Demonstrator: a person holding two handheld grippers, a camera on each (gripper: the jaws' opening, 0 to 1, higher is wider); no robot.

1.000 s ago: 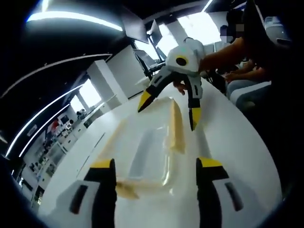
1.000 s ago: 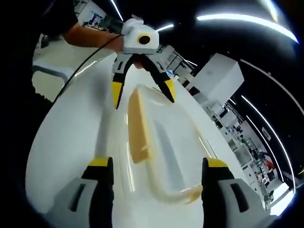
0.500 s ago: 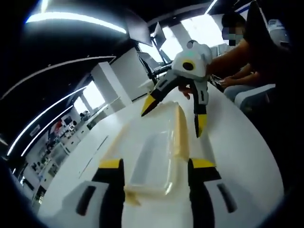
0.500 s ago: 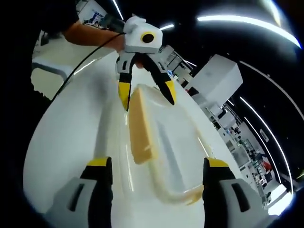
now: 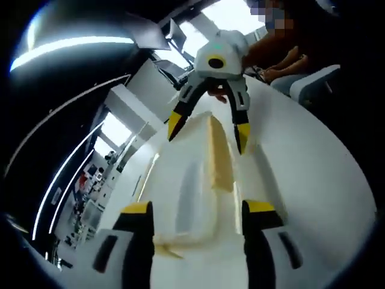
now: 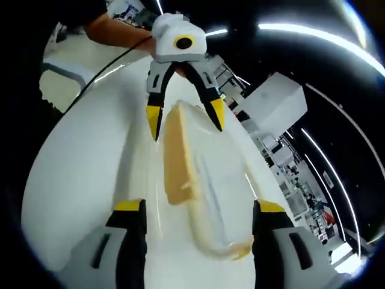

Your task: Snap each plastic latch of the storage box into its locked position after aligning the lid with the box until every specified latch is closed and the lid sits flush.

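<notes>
- A clear plastic storage box (image 5: 198, 186) lies on a white bench (image 5: 301, 174), its transparent lid (image 6: 213, 174) on top, in a large office lit by long ceiling strips.
- In the left gripper view, the left tongs (image 5: 195, 212) stand wide open at the near short end of the box, yellow-tipped jaws to either side of it and gripping nothing.
- A cream-coloured latch (image 5: 171, 244) lies across that near end, between the two jaws; whether a jaw touches it cannot be told.
- A second cream latch (image 5: 219, 159) runs along one long side of the box, standing out from the lid's edge.
- At the far short end, the right tongs (image 5: 207, 129) hang over the box with jaws spread, the tips either side of the end and closed on nothing.
- In the right gripper view, the right tongs (image 6: 195, 211) are likewise wide open and empty, straddling the near end of the box (image 6: 204, 180).
- A curved cream latch (image 6: 231, 248) sits at this end, close to one of the jaws.
- The long side latch (image 6: 177, 165) stands tilted up from the lid's edge here.
- Opposite, the left tongs (image 6: 183, 117) are poised over the far end, jaws apart.
- A person's forearm (image 6: 117, 33) reaches in behind them, a black cable (image 6: 102, 75) trailing across the bench (image 6: 78, 156).
</notes>
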